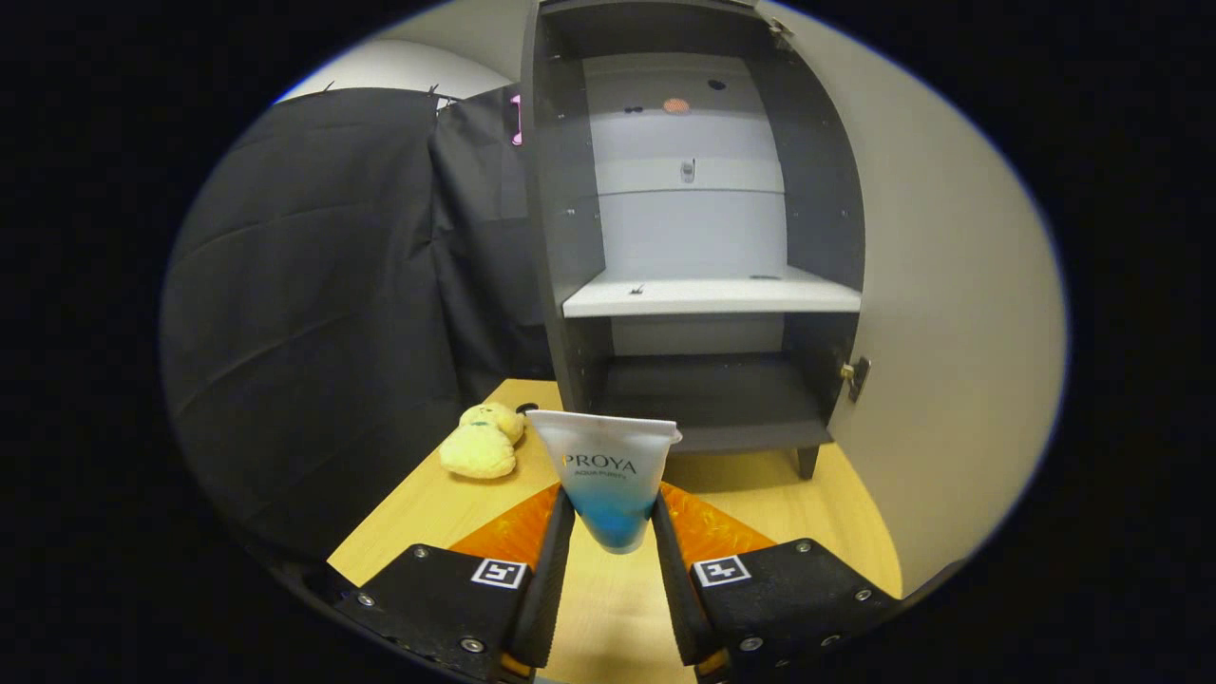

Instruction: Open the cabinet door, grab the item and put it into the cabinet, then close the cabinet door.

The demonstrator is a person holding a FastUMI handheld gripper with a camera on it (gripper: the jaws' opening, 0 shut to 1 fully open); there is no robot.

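My gripper [613, 518] is shut on a white and blue cosmetic tube [608, 470], which stands upright between both fingers with its flat crimped end up. Beyond it stands the dark grey cabinet [560, 237], its door [940, 313] swung wide open to the right. Inside are a white shelf [712, 296] at mid height and a dark bottom compartment [708, 389] below it. Both look bare. The tube hangs above the wooden table [608, 598], a short way in front of the cabinet's bottom compartment.
A yellow plush toy [483, 441] lies on the table to the left of the tube, near the cabinet's left foot. Black cloth [323, 304] walls the booth on the left. A small latch [857, 376] sticks out on the door's inner edge.
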